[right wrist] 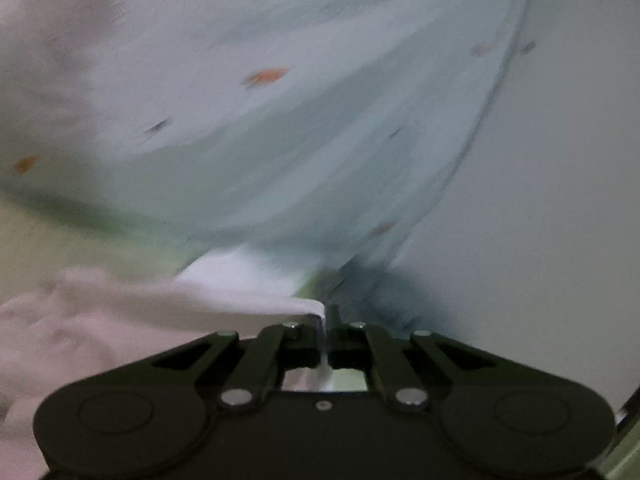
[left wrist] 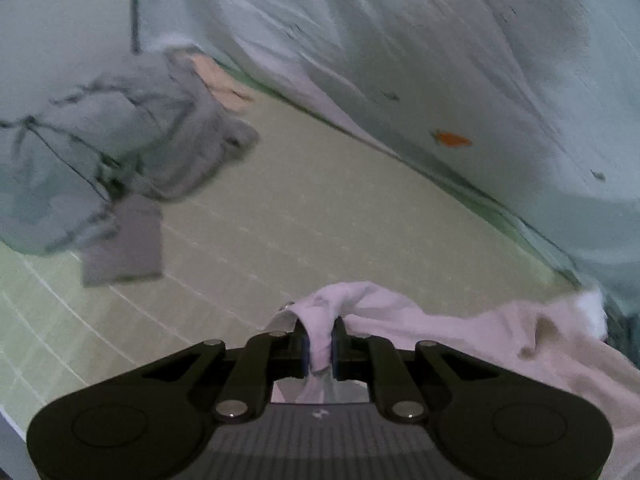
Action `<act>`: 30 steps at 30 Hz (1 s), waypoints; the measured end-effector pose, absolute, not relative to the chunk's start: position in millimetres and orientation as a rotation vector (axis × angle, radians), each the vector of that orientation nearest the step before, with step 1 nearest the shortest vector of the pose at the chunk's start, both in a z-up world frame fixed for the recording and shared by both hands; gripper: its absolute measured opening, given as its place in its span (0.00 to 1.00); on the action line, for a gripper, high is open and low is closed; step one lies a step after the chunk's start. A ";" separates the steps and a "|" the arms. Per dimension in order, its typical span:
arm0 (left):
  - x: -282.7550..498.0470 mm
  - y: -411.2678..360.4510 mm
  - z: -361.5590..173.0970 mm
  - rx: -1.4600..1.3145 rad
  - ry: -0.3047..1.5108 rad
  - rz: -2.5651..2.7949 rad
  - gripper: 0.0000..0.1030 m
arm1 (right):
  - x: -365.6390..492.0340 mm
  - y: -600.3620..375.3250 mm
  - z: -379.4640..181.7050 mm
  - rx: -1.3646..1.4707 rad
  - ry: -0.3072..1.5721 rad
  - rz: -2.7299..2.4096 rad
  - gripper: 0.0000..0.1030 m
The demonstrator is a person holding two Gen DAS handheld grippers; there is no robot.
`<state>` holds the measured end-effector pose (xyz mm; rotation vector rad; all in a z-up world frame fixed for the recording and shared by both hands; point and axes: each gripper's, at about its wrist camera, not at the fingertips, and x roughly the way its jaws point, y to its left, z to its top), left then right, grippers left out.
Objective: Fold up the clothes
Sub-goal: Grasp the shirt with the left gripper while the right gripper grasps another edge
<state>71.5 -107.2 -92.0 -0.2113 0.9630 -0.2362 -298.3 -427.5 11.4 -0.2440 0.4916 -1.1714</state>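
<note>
A pale pink garment (left wrist: 460, 328) stretches between both grippers above a green gridded mat (left wrist: 312, 208). My left gripper (left wrist: 320, 344) is shut on a bunched fold of it, the cloth trailing off to the right. In the right wrist view the same pink garment (right wrist: 100, 320) runs in from the left, and my right gripper (right wrist: 325, 324) is shut on its thin edge. Both views are blurred by motion.
A heap of grey clothes (left wrist: 120, 140) with a peach piece (left wrist: 220, 80) lies at the mat's far left. A pale blue-white sheet with small orange marks (left wrist: 440, 60) hangs along the back, seen also as the sheet (right wrist: 280, 120). A plain wall (right wrist: 560, 200) is at the right.
</note>
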 end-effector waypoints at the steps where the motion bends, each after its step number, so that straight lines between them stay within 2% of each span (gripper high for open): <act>1: 74.4 -105.5 -93.3 -0.219 0.966 -0.208 0.11 | -299.7 -440.1 18.2 -0.247 0.467 -1.219 0.02; 4: 80.9 -101.8 -101.7 -0.259 1.011 -0.138 0.11 | -303.4 -485.1 18.9 -0.174 0.485 -1.294 0.02; 10: 80.4 -108.1 -109.2 -0.239 1.022 -0.103 0.11 | -326.2 -543.0 -44.0 0.148 0.673 -1.313 0.02; 14: 80.8 -112.5 -110.4 -0.221 1.021 -0.083 0.11 | -327.5 -548.8 -67.8 0.033 0.731 -1.291 0.02; 22: 73.9 -111.1 -112.3 -0.241 1.028 -0.050 0.12 | -281.8 -596.8 -42.0 -0.073 0.558 -1.192 0.02; 23: 72.3 -109.9 -112.5 -0.249 1.029 -0.047 0.14 | -277.9 -599.3 -43.3 -0.052 0.566 -1.192 0.05; 25: 69.0 -107.6 -112.9 -0.265 1.033 -0.040 0.21 | -270.8 -604.7 -47.1 -0.004 0.598 -1.197 0.26; 26: 67.4 -106.4 -113.1 -0.273 1.035 -0.037 0.23 | -267.2 -607.3 -49.0 0.021 0.613 -1.199 0.47; 27: 65.8 -105.2 -113.3 -0.281 1.037 -0.033 0.30 | -271.5 -605.7 -51.7 0.079 0.607 -1.197 0.61; 28: 64.1 -104.0 -113.5 -0.289 1.039 -0.030 0.42 | -280.0 -602.2 -55.7 0.153 0.593 -1.190 0.65; 29: 62.5 -102.9 -113.7 -0.297 1.041 -0.026 0.47 | -290.8 -597.9 -61.3 0.240 0.587 -1.181 0.73; 30: 60.9 -101.7 -113.9 -0.305 1.042 -0.023 0.54 | -302.2 -593.0 -68.5 0.331 0.589 -1.168 0.77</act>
